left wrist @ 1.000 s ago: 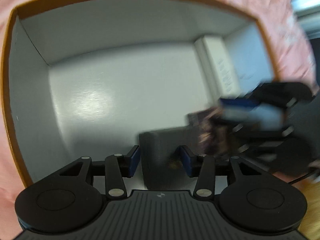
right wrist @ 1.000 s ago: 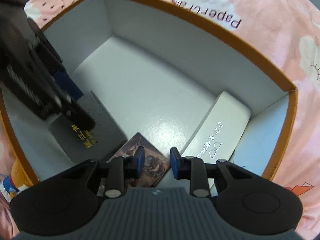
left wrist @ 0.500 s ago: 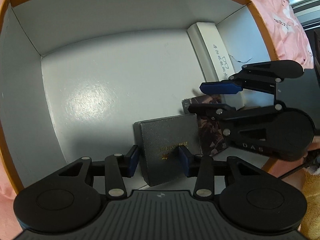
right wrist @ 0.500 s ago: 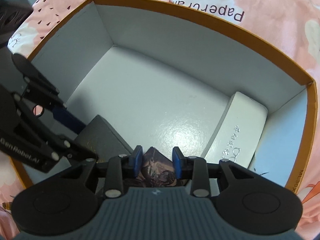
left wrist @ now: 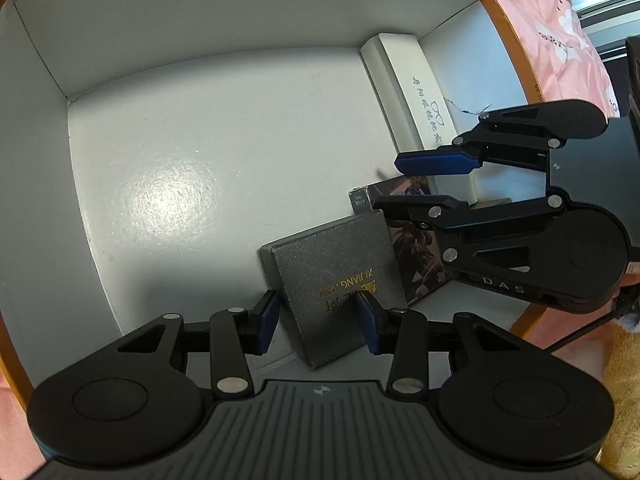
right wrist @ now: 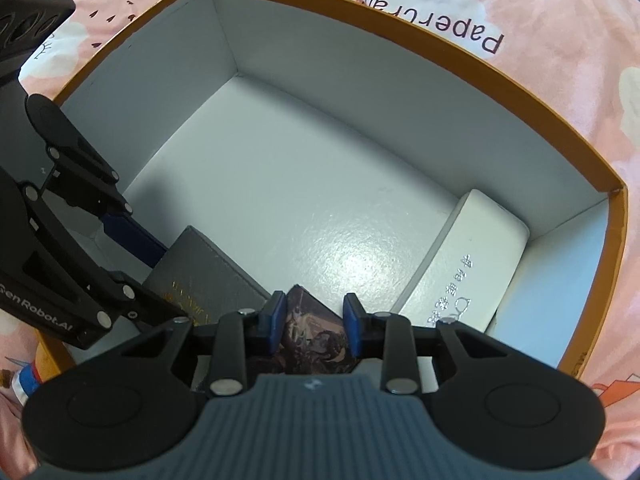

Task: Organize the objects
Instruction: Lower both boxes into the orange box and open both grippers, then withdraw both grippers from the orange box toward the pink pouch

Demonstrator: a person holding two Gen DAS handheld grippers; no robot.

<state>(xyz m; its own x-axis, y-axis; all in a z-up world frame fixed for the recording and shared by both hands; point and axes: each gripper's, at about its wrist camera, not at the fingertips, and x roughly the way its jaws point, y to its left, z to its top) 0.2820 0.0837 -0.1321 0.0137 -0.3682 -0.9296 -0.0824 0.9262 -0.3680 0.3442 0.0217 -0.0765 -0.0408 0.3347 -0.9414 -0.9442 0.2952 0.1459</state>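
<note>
A grey textured box (left wrist: 340,272) with gold lettering leans tilted on the floor of the orange-rimmed carton (left wrist: 508,40). One of its corners sticks up between my left gripper's pads. My left gripper (left wrist: 318,304) is shut on it. Right beside it stands a dark illustrated box (right wrist: 312,332), and my right gripper (right wrist: 314,308) is shut on that one from above. From the right wrist, the left gripper (right wrist: 168,284) reaches in at the left over the grey box (right wrist: 208,272). A long white box (right wrist: 468,264) lies along the carton's right wall.
The carton (right wrist: 400,40) has tall white walls and a glossy white floor (right wrist: 288,184), bare in its middle and far part. It sits on a pink cloud-print sheet (right wrist: 520,8). An orange plush thing (left wrist: 624,360) lies outside the carton's near right corner.
My left jaws have narrowed onto the grey box, which now leans back and shows its gold lettering. The right gripper, blurred at first, has settled beside it with the dark box.
</note>
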